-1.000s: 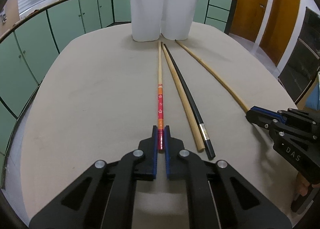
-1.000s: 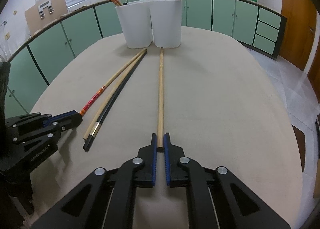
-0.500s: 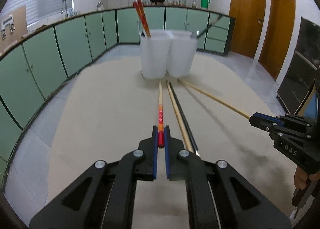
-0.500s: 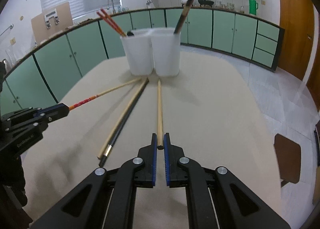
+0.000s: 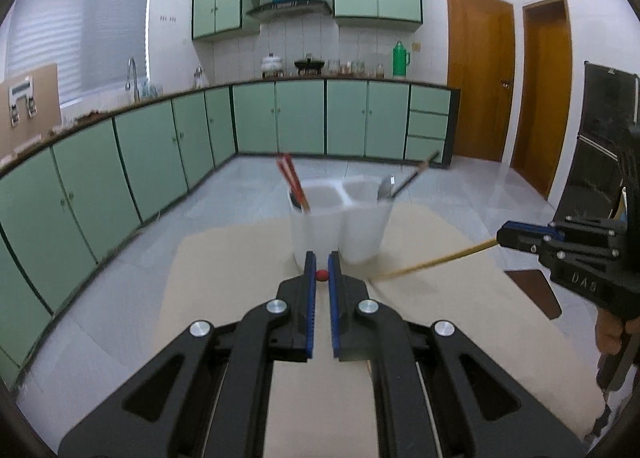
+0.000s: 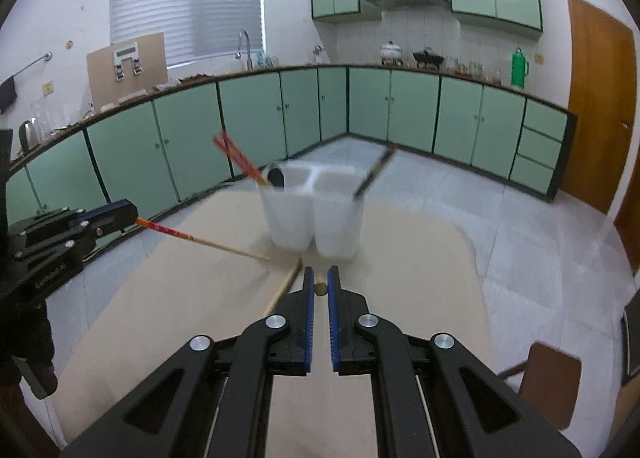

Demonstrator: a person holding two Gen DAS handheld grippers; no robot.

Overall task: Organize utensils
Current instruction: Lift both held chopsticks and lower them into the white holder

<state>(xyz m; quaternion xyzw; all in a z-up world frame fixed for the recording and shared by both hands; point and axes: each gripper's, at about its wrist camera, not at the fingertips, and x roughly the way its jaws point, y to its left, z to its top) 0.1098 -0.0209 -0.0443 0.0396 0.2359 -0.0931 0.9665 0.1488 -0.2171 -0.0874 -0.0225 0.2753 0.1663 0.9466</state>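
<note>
My left gripper [image 5: 321, 274] has its jaws clamped on the red end of a patterned chopstick [image 6: 192, 237], whose pale tip slants down toward the white holder [image 5: 340, 219]. My right gripper [image 6: 320, 289] is clamped on a plain wooden chopstick [image 5: 436, 260], also angled toward the holder. Two more chopsticks [image 6: 285, 288] lie on the tabletop [image 6: 168, 298] just in front of the holder, which already contains red chopsticks [image 5: 291, 181] and a dark utensil [image 6: 374, 171].

My own fingers [image 5: 308, 298] hide the red chopstick [image 5: 321, 275] save its butt end; the white holder [image 6: 312, 213] blurs.
</note>
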